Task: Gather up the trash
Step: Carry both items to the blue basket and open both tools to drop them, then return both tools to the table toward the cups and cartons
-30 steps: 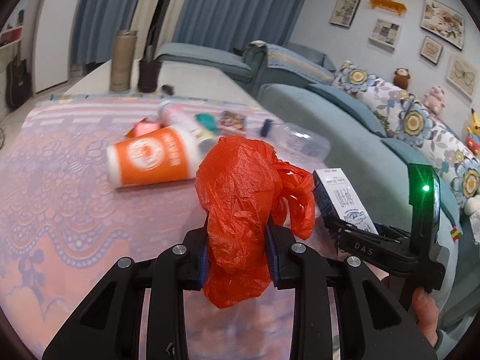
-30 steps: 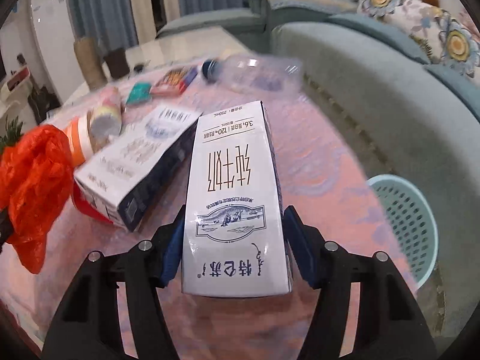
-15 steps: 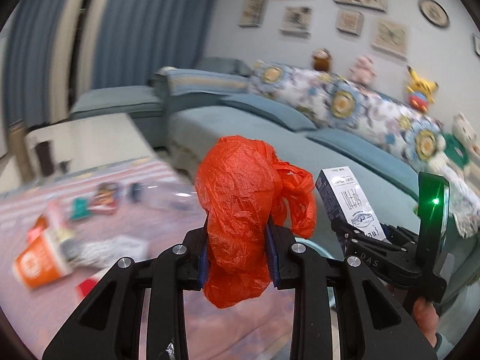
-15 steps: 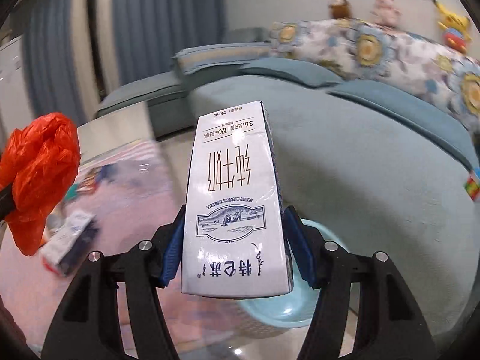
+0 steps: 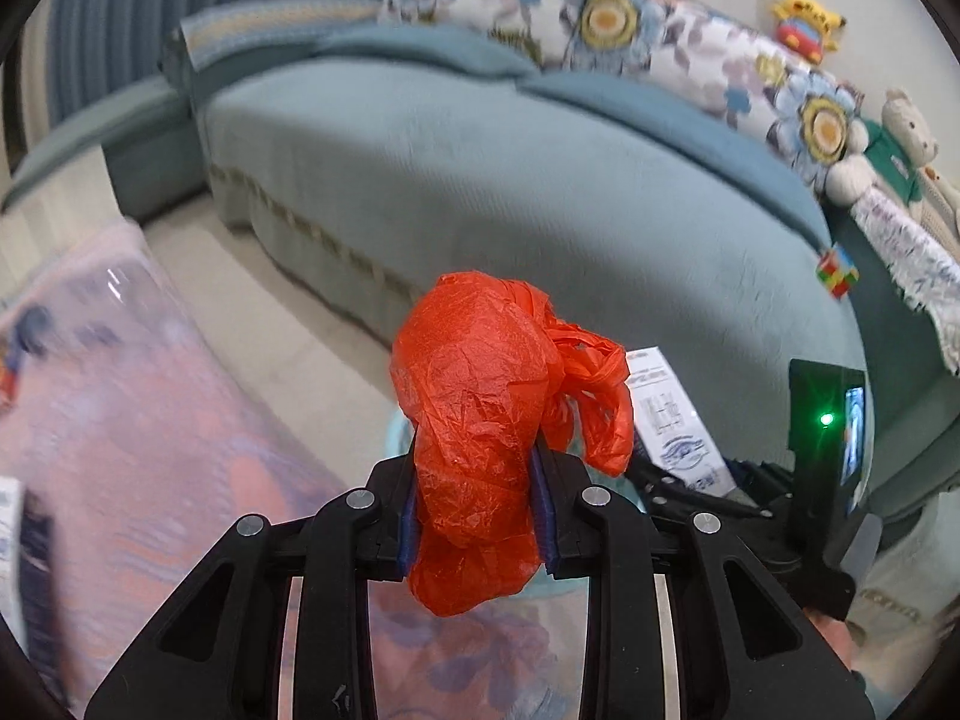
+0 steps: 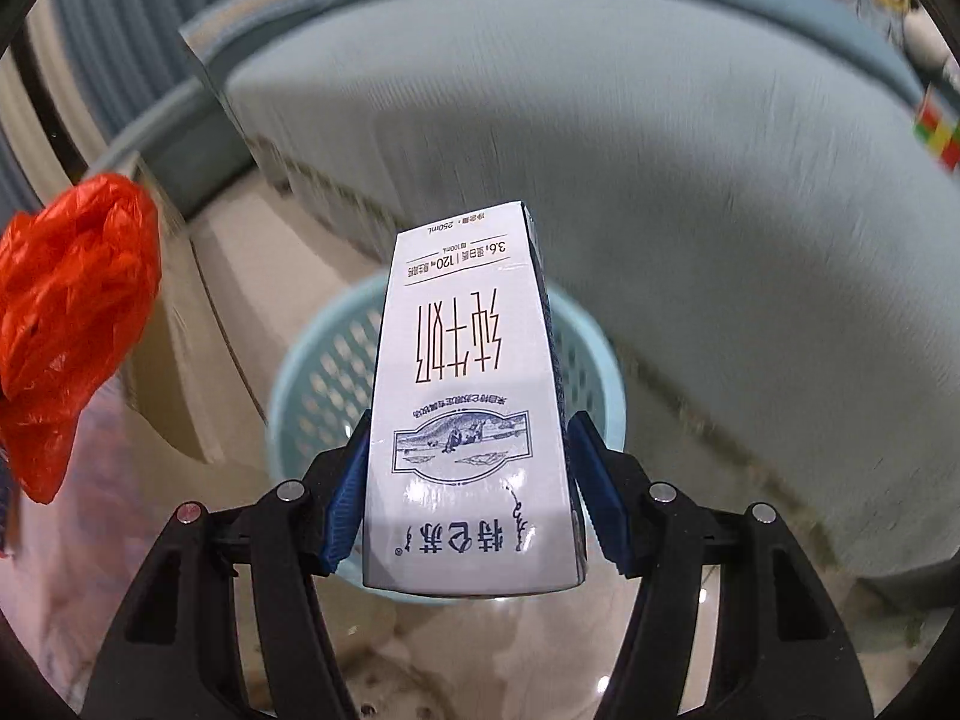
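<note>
A crumpled orange plastic bag (image 5: 480, 450) is seen clamped between the blue-padded fingers (image 5: 410, 510) of the left gripper (image 5: 477, 510), its bulk bunched above the pads and a loose tail hanging below them. A white milk carton (image 6: 468, 420) is held pinched across its width by the right gripper (image 6: 468, 510), whose fingers (image 6: 345, 504) are set wide against the carton's two side faces. The carton's long axis is laid along the line of the fingers, its far end pointed away from the camera and downward, and its print is seen upside down in the right wrist view. Directly beyond and below the carton, a pale blue perforated basket (image 6: 324, 372) is shown standing on the pale tiled floor (image 6: 240, 252), close to the front of a teal sofa (image 5: 540, 180). The carton's far end is framed within the basket's rim in that view; how high it is held above the rim cannot be told. In the left wrist view the right gripper and its carton appear just to the right of the bag, and a counter (image 5: 138, 420) covered in a pink patterned cloth is seen at lower left. Flowered cushions (image 5: 600, 18) and soft toys (image 5: 804, 12) are lined along the sofa's back.
</note>
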Demonstrator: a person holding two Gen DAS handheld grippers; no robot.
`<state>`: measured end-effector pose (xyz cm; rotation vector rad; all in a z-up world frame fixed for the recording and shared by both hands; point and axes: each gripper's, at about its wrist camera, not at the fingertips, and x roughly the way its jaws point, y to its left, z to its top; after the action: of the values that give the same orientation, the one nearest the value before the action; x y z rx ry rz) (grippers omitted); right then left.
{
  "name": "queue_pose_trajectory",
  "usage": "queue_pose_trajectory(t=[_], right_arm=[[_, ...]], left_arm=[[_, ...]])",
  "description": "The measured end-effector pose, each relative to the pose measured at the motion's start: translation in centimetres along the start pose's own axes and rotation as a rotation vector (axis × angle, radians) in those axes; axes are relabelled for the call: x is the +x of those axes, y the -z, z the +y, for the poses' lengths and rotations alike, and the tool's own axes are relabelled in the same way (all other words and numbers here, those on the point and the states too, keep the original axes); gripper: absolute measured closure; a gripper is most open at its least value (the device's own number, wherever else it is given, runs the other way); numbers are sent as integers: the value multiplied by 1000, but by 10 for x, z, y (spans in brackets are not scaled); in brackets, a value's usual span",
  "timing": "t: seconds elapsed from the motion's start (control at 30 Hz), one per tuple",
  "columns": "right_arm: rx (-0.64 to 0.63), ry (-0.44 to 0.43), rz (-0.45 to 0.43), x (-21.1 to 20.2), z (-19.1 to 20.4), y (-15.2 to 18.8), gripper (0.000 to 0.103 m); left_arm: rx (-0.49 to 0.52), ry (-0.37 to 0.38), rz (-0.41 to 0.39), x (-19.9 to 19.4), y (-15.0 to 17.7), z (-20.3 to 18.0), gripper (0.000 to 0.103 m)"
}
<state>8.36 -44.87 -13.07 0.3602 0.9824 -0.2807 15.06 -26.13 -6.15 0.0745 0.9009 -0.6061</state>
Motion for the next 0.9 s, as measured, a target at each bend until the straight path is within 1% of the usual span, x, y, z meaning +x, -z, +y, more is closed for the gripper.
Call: queue_pose_trajectory(t=[0.03, 0.07, 0.13, 0.2, 0.23, 0.27, 0.33, 0.53, 0.67, 0.8, 0.9], right_arm=[[14, -3, 38, 12, -4, 4, 44], [21, -3, 56, 18, -5, 8, 44], [30, 1, 97, 32, -9, 11, 43], [42, -5, 124, 39, -8, 14, 43], [53, -16, 133, 42, -9, 15, 43], [55, -13, 133, 41, -7, 16, 43], [46, 0, 120, 37, -6, 18, 43], [38, 0, 85, 21, 2, 18, 43], [21, -11, 60, 6, 10, 18, 43], [-13, -37, 13, -20, 27, 16, 43], [-54, -62, -40, -48, 48, 13, 43]], left_arm=[[-5, 2, 17, 7, 2, 1, 76], [-10, 3, 41, 17, 6, 3, 76], [-11, 6, 65, 27, 9, 6, 74], [-12, 1, 82, 35, 12, 6, 67], [-19, 0, 81, 34, 15, 8, 60], [-29, 5, 79, 35, 16, 11, 53], [-36, 8, 74, 32, 17, 13, 46], [-27, -1, 42, 16, 16, 15, 46], [-22, -15, 14, -2, 14, 18, 46], [-29, -30, -34, -35, 13, 25, 46], [-63, -39, -81, -69, 12, 37, 46]])
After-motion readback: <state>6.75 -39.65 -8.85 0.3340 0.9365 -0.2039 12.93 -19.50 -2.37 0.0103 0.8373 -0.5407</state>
